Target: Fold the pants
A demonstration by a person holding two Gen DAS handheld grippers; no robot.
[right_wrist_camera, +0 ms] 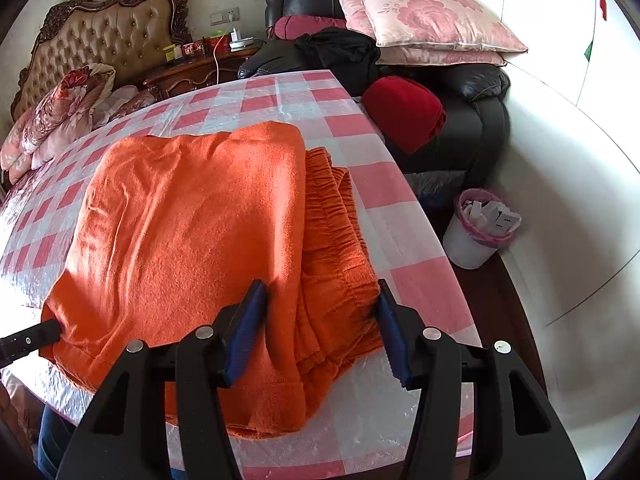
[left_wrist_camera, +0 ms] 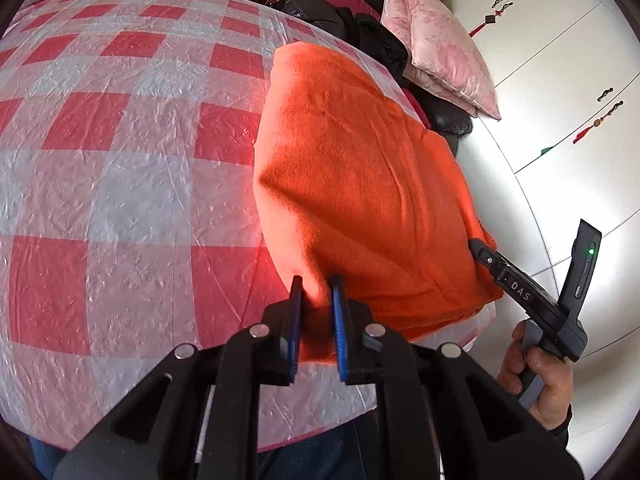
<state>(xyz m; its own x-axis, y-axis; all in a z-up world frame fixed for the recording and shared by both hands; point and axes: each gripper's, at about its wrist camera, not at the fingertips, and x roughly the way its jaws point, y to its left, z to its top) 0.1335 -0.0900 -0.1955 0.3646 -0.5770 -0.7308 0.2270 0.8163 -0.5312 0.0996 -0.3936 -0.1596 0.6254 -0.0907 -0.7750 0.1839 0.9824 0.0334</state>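
You pinch the near corner of the orange pants (left_wrist_camera: 360,184) in your left gripper (left_wrist_camera: 316,312) to carry the fold across the checked table (left_wrist_camera: 112,208); your right gripper (right_wrist_camera: 320,320) hovers wide over the waistband

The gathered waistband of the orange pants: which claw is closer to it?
Right. The right claw stands open across the waistband; the left claw pinches the pants' opposite folded end.
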